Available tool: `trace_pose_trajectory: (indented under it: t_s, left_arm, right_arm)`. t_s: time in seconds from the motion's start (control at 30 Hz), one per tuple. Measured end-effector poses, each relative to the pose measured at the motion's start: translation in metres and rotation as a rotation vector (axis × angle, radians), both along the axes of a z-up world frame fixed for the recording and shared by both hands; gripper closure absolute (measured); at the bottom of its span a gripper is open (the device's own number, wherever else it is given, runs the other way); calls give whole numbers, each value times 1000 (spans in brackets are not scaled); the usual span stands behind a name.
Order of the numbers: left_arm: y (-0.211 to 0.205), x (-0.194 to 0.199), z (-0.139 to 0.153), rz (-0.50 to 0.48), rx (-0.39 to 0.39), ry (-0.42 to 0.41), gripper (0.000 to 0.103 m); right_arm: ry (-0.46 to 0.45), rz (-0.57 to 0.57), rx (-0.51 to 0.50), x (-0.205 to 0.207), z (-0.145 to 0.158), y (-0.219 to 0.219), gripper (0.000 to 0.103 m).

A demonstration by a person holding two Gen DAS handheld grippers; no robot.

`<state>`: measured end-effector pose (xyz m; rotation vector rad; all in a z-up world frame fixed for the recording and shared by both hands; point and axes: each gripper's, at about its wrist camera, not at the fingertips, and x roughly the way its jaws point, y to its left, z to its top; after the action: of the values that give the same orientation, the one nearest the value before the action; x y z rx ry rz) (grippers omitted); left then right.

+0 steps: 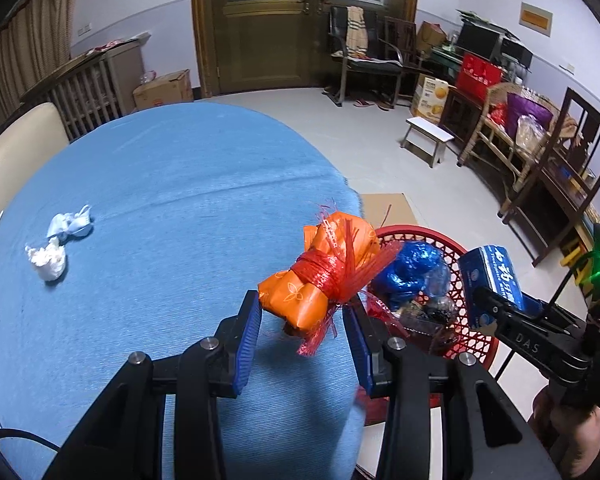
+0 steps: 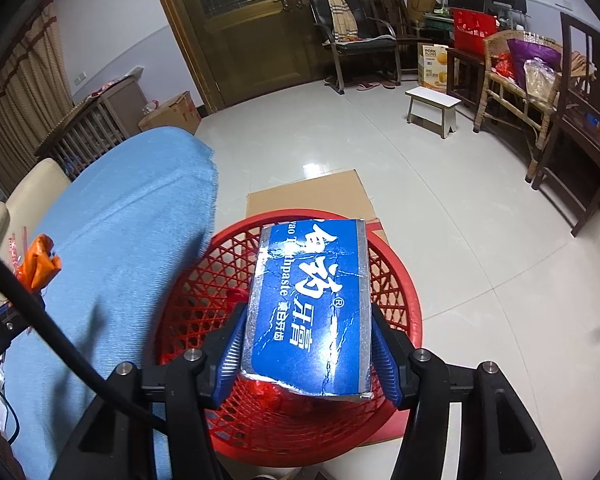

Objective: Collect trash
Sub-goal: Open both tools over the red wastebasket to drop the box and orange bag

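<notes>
1. A table covered by a blue woven cloth (image 1: 188,184) is bearing two crumpled tissue wads, one white (image 1: 49,259) and one pale blue (image 1: 73,224), lying just beside each other.
2. A flattened brown cardboard sheet (image 2: 312,192) is being borne by the glossy tiled floor (image 2: 440,184).
</notes>
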<state>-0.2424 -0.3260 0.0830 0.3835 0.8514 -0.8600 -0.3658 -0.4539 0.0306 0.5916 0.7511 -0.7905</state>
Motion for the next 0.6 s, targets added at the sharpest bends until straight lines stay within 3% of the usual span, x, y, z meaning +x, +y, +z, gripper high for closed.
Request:
trace_pose_trajectory:
  t_s: [0.6]
  left_arm:
    - [-25,-23,-11,-64,34,2,60]
  right_arm:
    - [2,-18,36,-10,-15,-18,43]
